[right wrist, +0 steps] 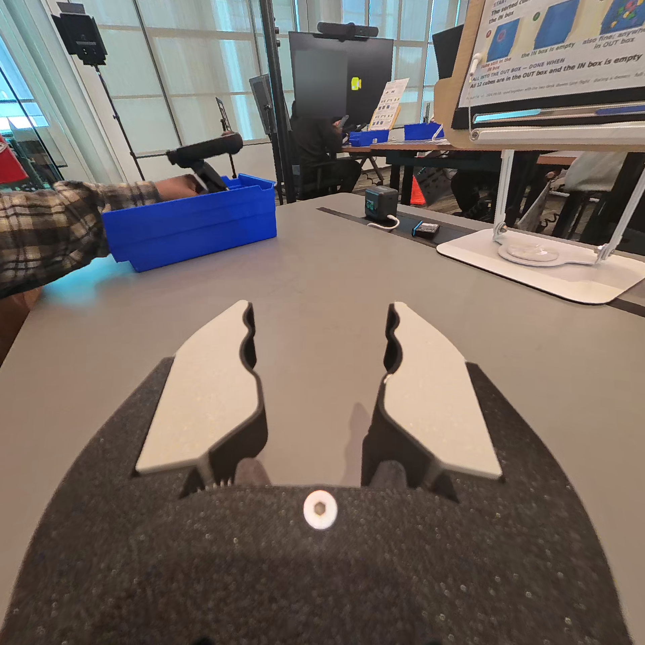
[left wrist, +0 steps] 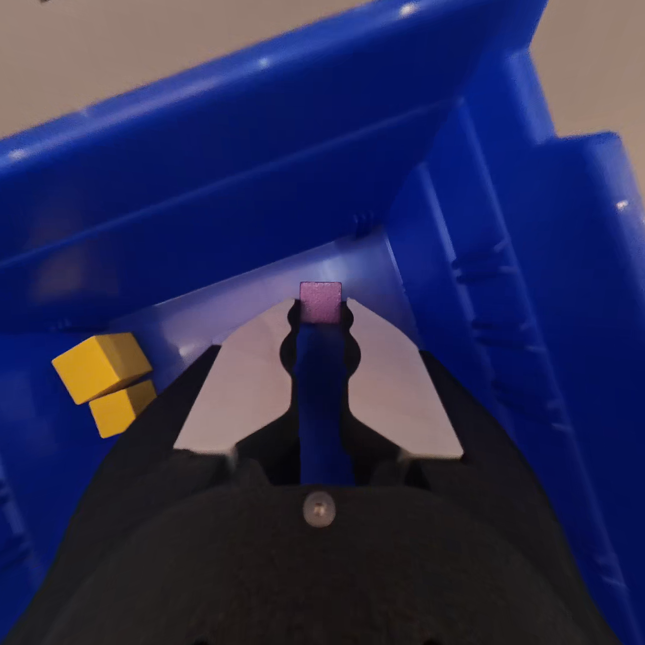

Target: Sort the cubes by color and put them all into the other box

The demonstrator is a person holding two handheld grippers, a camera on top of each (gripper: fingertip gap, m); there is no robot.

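Note:
In the left wrist view my left gripper (left wrist: 320, 303) is shut on a small purple cube (left wrist: 320, 302), held at the fingertips inside a blue box (left wrist: 244, 146), near its far right corner. Two yellow cubes (left wrist: 104, 380) lie side by side on the box floor to the left. In the right wrist view my right gripper (right wrist: 321, 310) is open and empty, low over the grey table (right wrist: 331, 272). The blue box (right wrist: 195, 223) stands at the far left there, with the left gripper (right wrist: 206, 164) dipped into it, held by a hand in a plaid sleeve.
A white stand base (right wrist: 544, 265) carrying a tilted instruction board (right wrist: 551, 69) sits at the right. A small black device (right wrist: 380, 204) with a white cable and a small black block (right wrist: 426, 228) lie at the table's far edge. A person sits at a desk behind.

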